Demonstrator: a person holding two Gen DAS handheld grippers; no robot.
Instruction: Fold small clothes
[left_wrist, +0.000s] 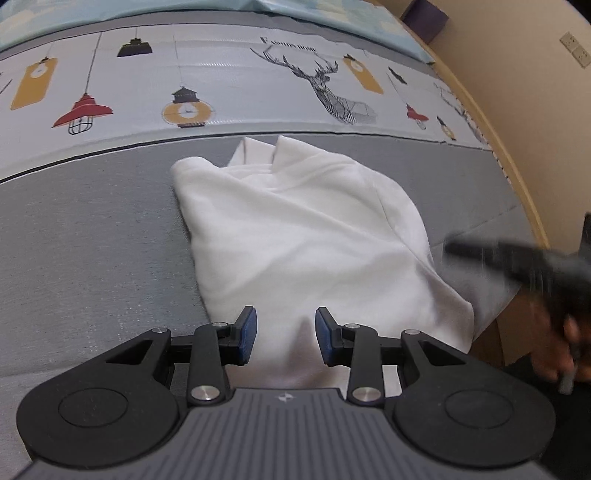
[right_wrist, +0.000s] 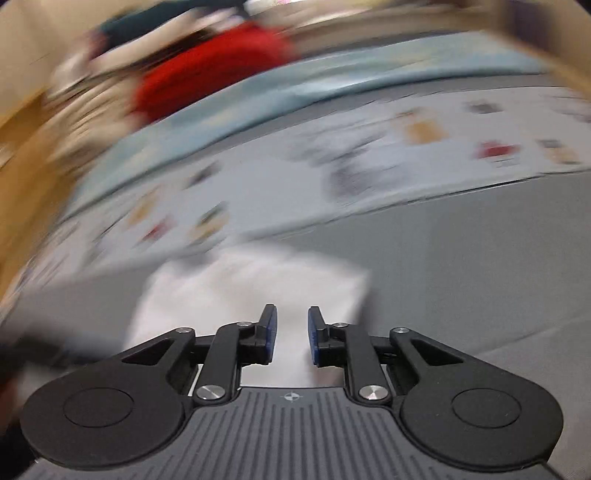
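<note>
Left fingers: the left gripper (left_wrist: 285, 336) has its blue pads (left_wrist: 250, 334) spread apart with a clear gap; nothing is pinched between them, and only white cloth shows through the gap.
Right fingers: the right gripper (right_wrist: 291, 335) also stands parted, its blue pads (right_wrist: 270, 334) a little closer together than the left pair, empty, with white cloth behind the gap.
White garment: the white garment (left_wrist: 306, 236) lies crumpled on the grey bed cover (left_wrist: 92, 240); its near edge runs under the left gripper, and whether the pads touch it cannot be told. Two pointed corners stick up at its far end.
Printed band: beyond the far end of the white garment runs a printed band (left_wrist: 221, 85) with lamps and a stag's head.
Right gripper seen from the left: a dark, smeared shape (left_wrist: 524, 266) just right of the white garment, beside its lower right edge; a hand (left_wrist: 565, 347) behind it is blurred.
Hard to make out: the right wrist view is heavily motion-blurred; the white garment (right_wrist: 255, 291) is only a pale patch there, and a red shape (right_wrist: 210, 70) far beyond it cannot be identified.
Wall: a beige wall (left_wrist: 517, 92) stands to the right of the white garment, past the bed edge.
</note>
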